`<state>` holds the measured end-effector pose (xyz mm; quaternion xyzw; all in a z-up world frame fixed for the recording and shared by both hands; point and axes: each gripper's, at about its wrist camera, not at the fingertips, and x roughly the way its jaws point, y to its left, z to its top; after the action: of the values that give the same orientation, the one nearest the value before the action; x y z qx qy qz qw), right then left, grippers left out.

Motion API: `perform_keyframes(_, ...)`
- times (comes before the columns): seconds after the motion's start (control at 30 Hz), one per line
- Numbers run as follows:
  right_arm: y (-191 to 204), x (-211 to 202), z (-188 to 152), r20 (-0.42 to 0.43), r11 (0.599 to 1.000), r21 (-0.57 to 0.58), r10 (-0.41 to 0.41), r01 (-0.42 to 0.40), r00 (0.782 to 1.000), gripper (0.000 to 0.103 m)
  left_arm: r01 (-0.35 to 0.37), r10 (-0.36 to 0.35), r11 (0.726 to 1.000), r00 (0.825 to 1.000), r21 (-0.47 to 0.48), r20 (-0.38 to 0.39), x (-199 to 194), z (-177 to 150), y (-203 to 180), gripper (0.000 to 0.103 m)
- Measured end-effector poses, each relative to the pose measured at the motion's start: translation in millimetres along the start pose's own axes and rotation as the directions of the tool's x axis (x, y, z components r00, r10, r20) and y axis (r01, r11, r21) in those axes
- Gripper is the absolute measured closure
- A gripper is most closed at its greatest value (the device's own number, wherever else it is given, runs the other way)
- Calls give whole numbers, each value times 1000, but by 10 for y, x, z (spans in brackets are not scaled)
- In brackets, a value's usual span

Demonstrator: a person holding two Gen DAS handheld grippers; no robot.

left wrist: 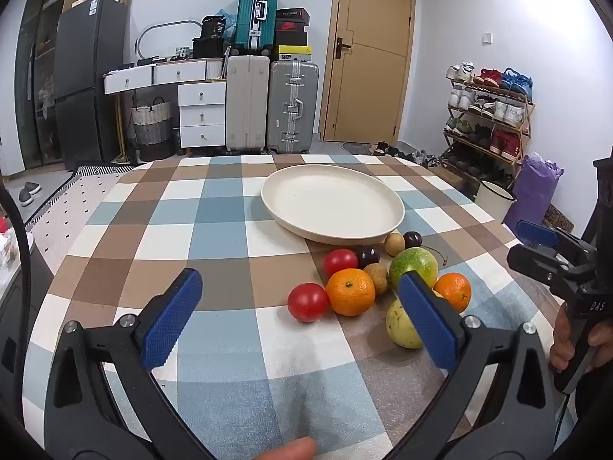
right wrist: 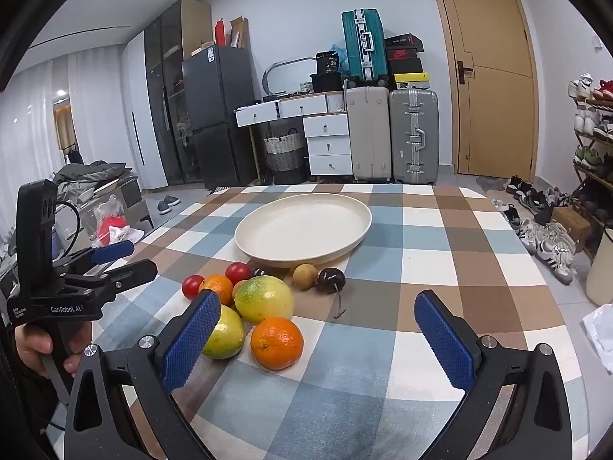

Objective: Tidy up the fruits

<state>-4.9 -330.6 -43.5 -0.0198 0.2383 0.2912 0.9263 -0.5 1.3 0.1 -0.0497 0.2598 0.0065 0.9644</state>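
Observation:
A cream plate (left wrist: 383, 199) (right wrist: 356, 207) sits empty on the checked table. Before it lies a heap of fruit: two red tomatoes (left wrist: 307, 301), two oranges (left wrist: 350, 291) (right wrist: 277, 342), green-yellow fruits (left wrist: 413, 262) (right wrist: 264, 298), brown longans (left wrist: 394, 243) (right wrist: 305, 276) and dark cherries (left wrist: 412, 239) (right wrist: 331, 280). My left gripper (left wrist: 299, 303) is open and empty above the table, just short of the near tomato. My right gripper (right wrist: 318, 329) is open and empty, just short of the near orange. Each gripper also shows at the edge of the other's view (left wrist: 536, 245) (right wrist: 118, 257).
The table (left wrist: 214, 214) has a blue, brown and white checked cloth. Behind it stand suitcases (left wrist: 291, 107), white drawers (left wrist: 202, 115), a dark fridge (left wrist: 88, 76) and a door (left wrist: 369, 53). A shoe rack (left wrist: 486, 115) is at the right.

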Motion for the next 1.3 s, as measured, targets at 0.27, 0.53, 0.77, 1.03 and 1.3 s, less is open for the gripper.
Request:
perform_keyframes(0.27,-1,-6,1,1,1000,-3,-1,1,1000,0,-1,1,1000,1000,3,3,33,21,13,1)
perform_keyframes(0.53,4,-8,7,-3,1000,-5,2,-2,1000,0,0,0,1000,1000,3,3,36,23,20,1)
perform_keyframes(0.77,3,-10,6,-3,1000,-6,3,-3,1000,0,0,0,1000,1000,3,3,35,21,19,1)
perform_keyframes(1.03,8,-7,3,-2,1000,-6,1,-1,1000,0,0,0,1000,1000,3,3,35,17,15,1)
perform_keyframes(1.3,2,-5,5,-3,1000,-7,1,-1,1000,0,-1,1,1000,1000,2,3,37,17,16,1)
